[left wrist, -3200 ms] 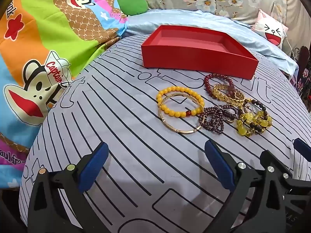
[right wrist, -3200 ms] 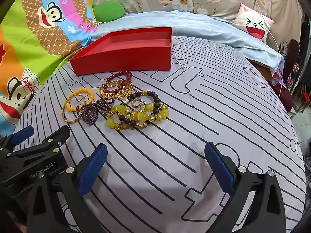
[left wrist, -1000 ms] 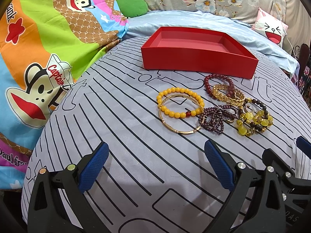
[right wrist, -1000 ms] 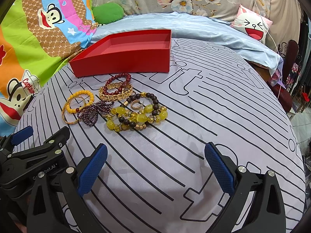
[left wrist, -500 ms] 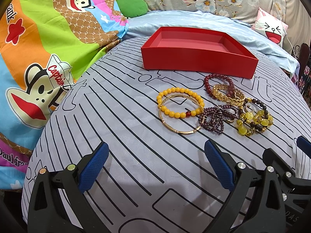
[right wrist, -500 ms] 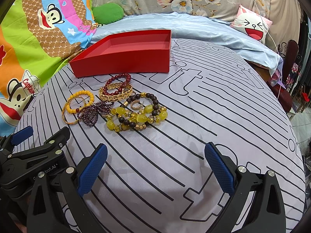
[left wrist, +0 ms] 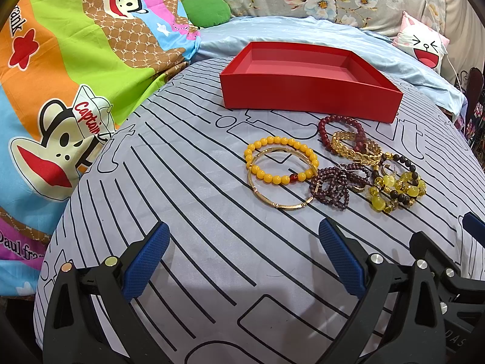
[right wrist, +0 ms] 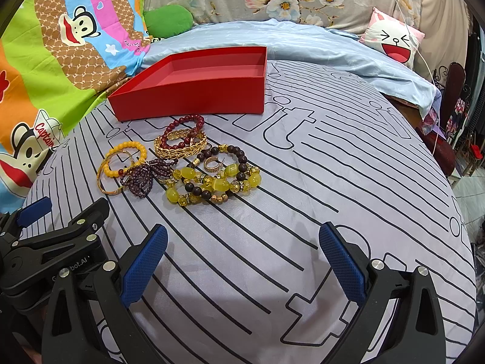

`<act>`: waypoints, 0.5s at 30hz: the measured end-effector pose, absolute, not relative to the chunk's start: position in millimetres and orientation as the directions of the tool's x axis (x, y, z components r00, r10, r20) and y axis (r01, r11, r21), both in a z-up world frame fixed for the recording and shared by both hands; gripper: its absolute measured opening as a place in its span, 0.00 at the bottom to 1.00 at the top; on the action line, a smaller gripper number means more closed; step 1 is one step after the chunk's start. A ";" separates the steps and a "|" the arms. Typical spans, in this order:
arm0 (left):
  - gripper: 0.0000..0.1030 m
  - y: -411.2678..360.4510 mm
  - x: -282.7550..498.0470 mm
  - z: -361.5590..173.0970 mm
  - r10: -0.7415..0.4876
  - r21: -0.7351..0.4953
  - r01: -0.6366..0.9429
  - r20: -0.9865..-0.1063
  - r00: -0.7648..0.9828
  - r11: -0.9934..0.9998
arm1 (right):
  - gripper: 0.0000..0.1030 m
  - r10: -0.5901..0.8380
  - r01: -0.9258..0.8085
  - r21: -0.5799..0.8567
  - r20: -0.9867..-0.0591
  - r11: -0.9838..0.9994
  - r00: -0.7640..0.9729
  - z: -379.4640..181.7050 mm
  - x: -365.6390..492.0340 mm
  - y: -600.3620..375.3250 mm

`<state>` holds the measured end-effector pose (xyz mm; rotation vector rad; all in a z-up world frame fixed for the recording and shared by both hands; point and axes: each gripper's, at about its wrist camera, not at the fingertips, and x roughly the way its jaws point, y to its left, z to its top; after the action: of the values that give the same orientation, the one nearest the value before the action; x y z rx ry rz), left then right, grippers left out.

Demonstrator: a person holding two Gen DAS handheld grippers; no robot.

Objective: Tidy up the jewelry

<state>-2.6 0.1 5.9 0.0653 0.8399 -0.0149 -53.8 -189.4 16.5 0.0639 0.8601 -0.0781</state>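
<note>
An empty red box sits on the striped grey sheet. In front of it lies a cluster of jewelry: an orange bead bracelet over a thin gold bangle, a dark red bead bracelet, a gold leaf bracelet, purple beads and yellow and brown bead bracelets. My left gripper is open, short of the jewelry. My right gripper is open too, nearer than the pile.
A colourful cartoon blanket lies on the left. A light blue quilt, a green cushion and a pink cartoon pillow lie behind the box. The bed's right edge drops toward the floor.
Both views have barely shifted since the earliest frames; the jewelry and box lie as before, and both grippers stay open.
</note>
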 end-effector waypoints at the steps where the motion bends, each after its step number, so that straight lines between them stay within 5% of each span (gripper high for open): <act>1: 0.91 -0.3 -2.4 5.4 0.013 0.052 0.039 -0.745 0.667 0.998 | 0.94 -0.043 0.095 0.025 -0.759 0.995 0.650 16.6 -53.8 -189.4; 15: 0.91 -0.6 -2.8 5.8 0.014 0.054 0.039 -0.744 0.668 0.998 | 0.94 -0.042 0.094 0.026 -0.759 0.995 0.650 16.1 -53.9 -189.6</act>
<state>-2.8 -0.6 5.8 0.0671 0.8400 -0.0141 -53.9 -189.6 16.1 0.0646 0.8599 -0.0774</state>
